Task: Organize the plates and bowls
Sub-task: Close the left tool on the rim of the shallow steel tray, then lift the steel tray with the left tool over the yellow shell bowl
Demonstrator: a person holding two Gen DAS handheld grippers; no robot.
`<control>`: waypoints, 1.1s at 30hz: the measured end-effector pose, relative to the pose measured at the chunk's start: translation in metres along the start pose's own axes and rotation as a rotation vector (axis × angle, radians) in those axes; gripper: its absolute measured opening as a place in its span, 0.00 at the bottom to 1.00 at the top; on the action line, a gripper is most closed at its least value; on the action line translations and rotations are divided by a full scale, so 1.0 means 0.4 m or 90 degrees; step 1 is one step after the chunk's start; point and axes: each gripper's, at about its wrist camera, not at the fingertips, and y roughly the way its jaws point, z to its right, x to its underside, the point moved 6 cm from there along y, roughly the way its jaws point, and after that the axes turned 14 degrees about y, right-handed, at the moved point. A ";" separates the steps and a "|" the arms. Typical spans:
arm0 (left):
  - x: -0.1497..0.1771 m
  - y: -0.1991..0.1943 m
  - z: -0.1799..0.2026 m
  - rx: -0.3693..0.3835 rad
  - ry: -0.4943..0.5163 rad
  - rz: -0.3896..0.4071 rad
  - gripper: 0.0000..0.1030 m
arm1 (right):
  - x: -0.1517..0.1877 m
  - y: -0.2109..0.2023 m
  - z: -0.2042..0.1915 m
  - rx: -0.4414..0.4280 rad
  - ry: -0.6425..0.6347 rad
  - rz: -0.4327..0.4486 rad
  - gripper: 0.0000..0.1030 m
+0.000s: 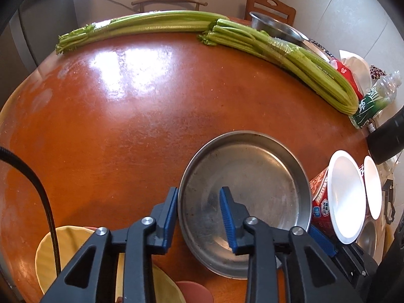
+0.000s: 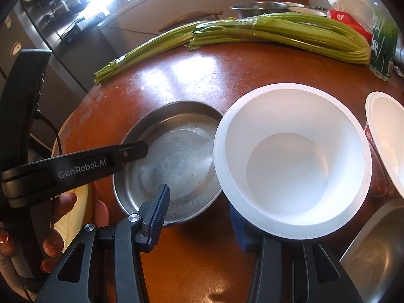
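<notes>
A round steel plate [image 1: 252, 184] lies on the brown table [image 1: 126, 126]. My left gripper [image 1: 199, 212] is open with its fingers straddling the plate's left rim, one inside and one outside. In the right wrist view the same plate [image 2: 176, 156] lies left of a white paper bowl [image 2: 290, 171]. My right gripper [image 2: 199, 217] is open; its right finger is hidden under the bowl, its left finger [image 2: 159, 202] is over the plate's near rim. A second white bowl with a red printed wall [image 2: 383, 139] stands at the right. Both bowls also show in the left wrist view [image 1: 348, 197].
Two celery bunches [image 1: 151, 25] [image 1: 290, 55] lie along the table's far edge. A steel bowl [image 1: 275, 25], a red tissue pack [image 1: 346, 70] and a green-labelled bottle [image 1: 373, 101] stand at the back right. Another steel bowl [image 2: 373, 257] is near right. Chairs stand behind.
</notes>
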 end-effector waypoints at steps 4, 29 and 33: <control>0.003 0.003 -0.004 0.000 -0.001 0.000 0.27 | -0.004 0.005 -0.001 0.007 -0.012 0.011 0.46; 0.020 -0.122 -0.020 -0.010 -0.011 0.073 0.27 | 0.001 -0.048 -0.045 -0.047 -0.029 0.022 0.46; 0.025 -0.137 -0.023 -0.014 -0.013 0.077 0.27 | 0.005 -0.054 -0.052 -0.055 -0.032 0.021 0.46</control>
